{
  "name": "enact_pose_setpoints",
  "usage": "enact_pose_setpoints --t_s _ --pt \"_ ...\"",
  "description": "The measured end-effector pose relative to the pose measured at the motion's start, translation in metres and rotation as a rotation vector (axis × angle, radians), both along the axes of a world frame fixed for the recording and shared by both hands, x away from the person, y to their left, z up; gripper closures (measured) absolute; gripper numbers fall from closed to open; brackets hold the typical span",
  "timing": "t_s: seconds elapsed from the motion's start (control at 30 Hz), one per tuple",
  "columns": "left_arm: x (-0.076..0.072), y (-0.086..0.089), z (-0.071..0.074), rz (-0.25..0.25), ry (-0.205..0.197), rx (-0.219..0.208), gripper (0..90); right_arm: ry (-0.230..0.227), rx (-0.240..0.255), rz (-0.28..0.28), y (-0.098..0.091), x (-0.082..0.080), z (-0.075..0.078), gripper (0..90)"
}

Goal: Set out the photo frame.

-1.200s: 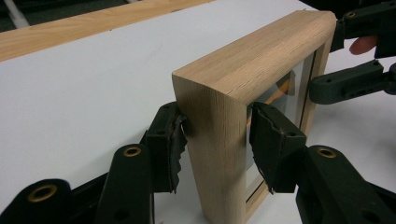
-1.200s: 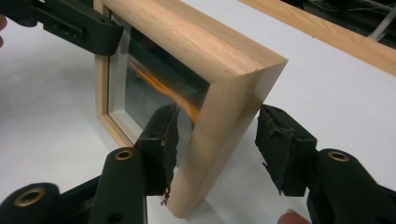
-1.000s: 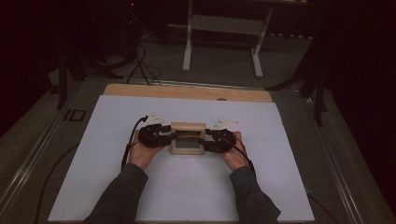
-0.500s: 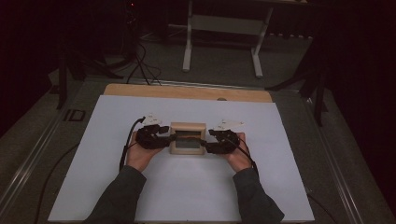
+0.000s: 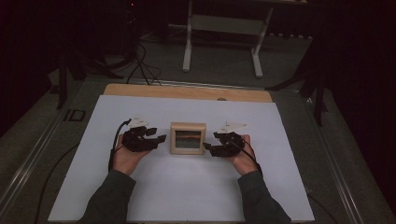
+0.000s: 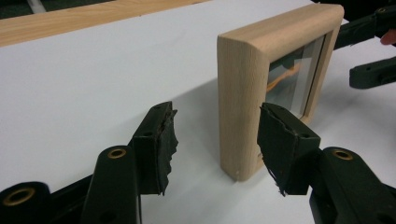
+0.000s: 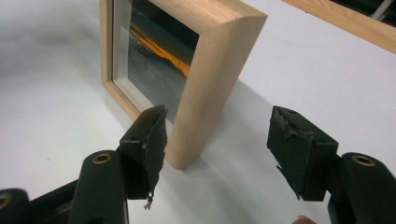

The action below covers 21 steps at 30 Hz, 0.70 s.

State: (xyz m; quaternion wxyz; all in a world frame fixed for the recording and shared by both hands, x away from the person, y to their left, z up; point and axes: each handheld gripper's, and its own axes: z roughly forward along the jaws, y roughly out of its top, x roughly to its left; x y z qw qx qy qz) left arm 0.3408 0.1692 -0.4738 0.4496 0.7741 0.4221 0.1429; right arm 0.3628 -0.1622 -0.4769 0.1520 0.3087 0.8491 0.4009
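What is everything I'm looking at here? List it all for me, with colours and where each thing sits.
Picture frame: one, pale wood with a dark picture crossed by an orange streak, standing upright mid-table between the two hand-held grippers.
White sheet: one, white, covering most of the table top.
Table: one, light wood, its bare edge showing along the far side.
Stand: one, white metal legs, on the floor beyond the table.
Cables: several, black, on the floor at far left.
Left hand-held gripper: one, black, left of the frame, jaws just opened and apart from it.
Right hand-held gripper: one, black, right of the frame, jaws just opened and apart from it.
Sleeves: two, dark grey-green, at the near edge.
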Motion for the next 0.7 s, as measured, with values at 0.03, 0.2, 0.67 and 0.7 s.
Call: enact_pose_setpoints --t_s 0.03,0.2,0.67,0.7 --pt "-0.002 0.001 0.0 -0.003 0.0 0.007 46.3 0.002 -0.001 -0.002 -0.001 -0.001 0.0 37.0" --pt "-0.009 0.011 -0.002 0.009 0.005 0.019 46.3 0.006 -0.01 -0.006 -0.007 -0.004 -0.001 36.5" --pt "-0.034 0.039 -0.01 0.05 0.029 0.054 46.4 0.026 -0.026 -0.025 -0.03 -0.021 -0.008 34.4" --pt "-0.034 0.039 -0.01 0.05 0.029 0.054 46.3 0.029 -0.029 -0.028 -0.032 -0.022 -0.009 34.2"
